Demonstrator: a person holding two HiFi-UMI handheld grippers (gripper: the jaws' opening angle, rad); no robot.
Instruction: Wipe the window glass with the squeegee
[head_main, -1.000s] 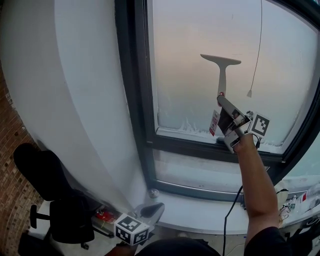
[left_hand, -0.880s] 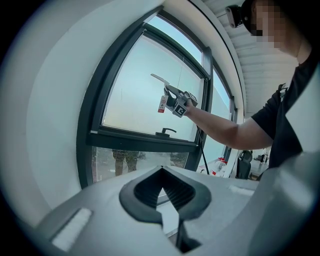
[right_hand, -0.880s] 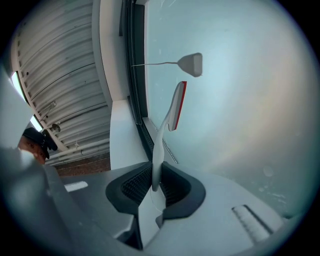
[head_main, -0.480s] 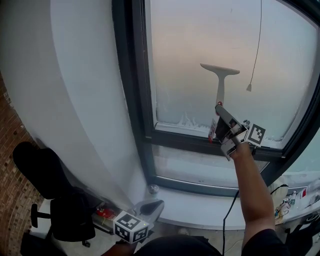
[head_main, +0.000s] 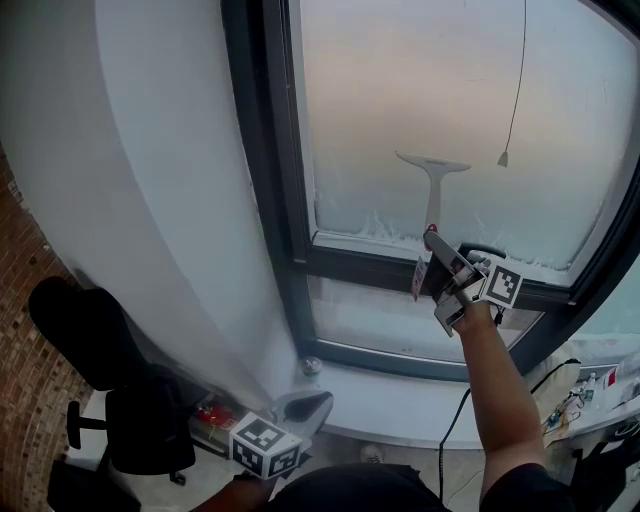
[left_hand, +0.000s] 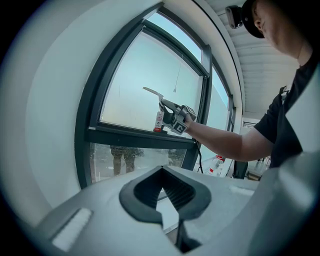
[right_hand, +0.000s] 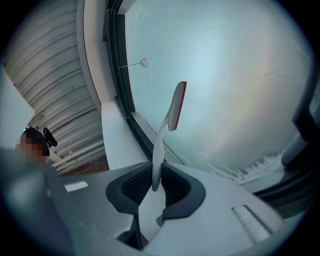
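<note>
One stroke looks near its bottom: right gripper (head_main: 440, 265) pinches the squeegee (head_main: 433, 178) handle, blade on glass (head_main: 400, 90) at frame centre; left gripper (head_main: 303, 408) hangs low, pressed together, empty. Hold blade flat, pressure even.

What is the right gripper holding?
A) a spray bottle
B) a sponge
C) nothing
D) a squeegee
D: the right gripper has its jaws closed on the white handle of the squeegee, whose blade is up at the window glass.

Squeegee (head_main: 433, 185) against window glass (head_main: 400, 90) above right tongs (head_main: 432, 240); left tongs (head_main: 308, 407) far below
</note>
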